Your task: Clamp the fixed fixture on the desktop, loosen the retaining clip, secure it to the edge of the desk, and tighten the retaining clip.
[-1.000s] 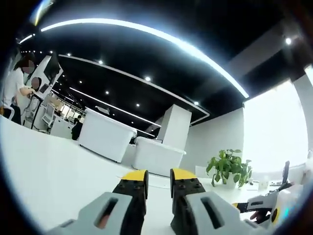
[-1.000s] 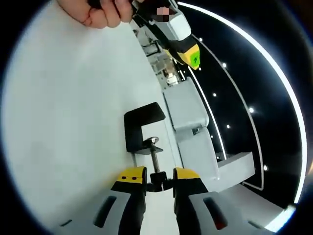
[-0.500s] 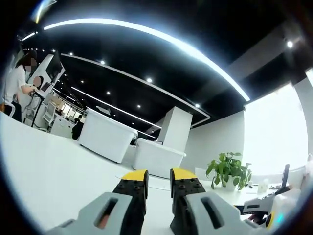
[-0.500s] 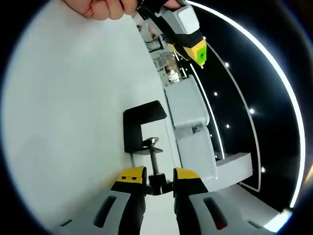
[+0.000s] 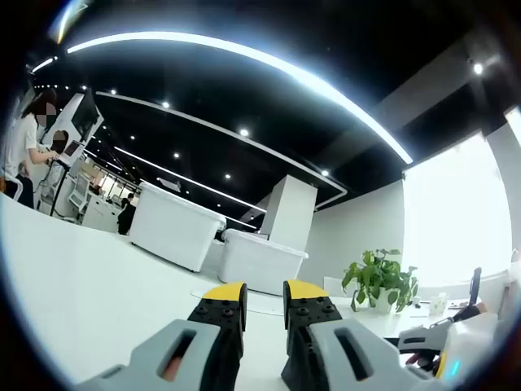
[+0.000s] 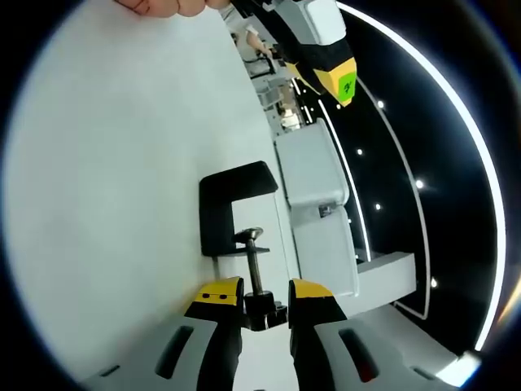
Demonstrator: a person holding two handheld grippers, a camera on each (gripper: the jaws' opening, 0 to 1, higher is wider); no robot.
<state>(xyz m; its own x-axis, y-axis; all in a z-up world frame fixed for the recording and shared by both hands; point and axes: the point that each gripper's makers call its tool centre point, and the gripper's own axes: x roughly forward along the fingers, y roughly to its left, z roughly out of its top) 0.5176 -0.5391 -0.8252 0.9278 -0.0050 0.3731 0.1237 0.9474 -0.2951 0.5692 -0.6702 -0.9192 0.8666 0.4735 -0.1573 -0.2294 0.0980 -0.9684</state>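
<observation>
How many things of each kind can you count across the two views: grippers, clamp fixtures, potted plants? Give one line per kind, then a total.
Grippers: 2, the left gripper and the right gripper
Clamp fixtures: 1, the black C-shaped clamp, its screw knob between the right gripper's jaws
Potted plants: 1, the green plant
Total: 4

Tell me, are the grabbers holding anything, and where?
The right gripper pinches the black clamp by the knob end of its screw. The left gripper holds nothing.

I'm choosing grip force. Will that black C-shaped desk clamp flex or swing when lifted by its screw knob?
The black C-shaped clamp looks like rigid metal, so probably no flex. Held by the right gripper at the knob end, its heavier-looking frame may swing or pivot.
</observation>
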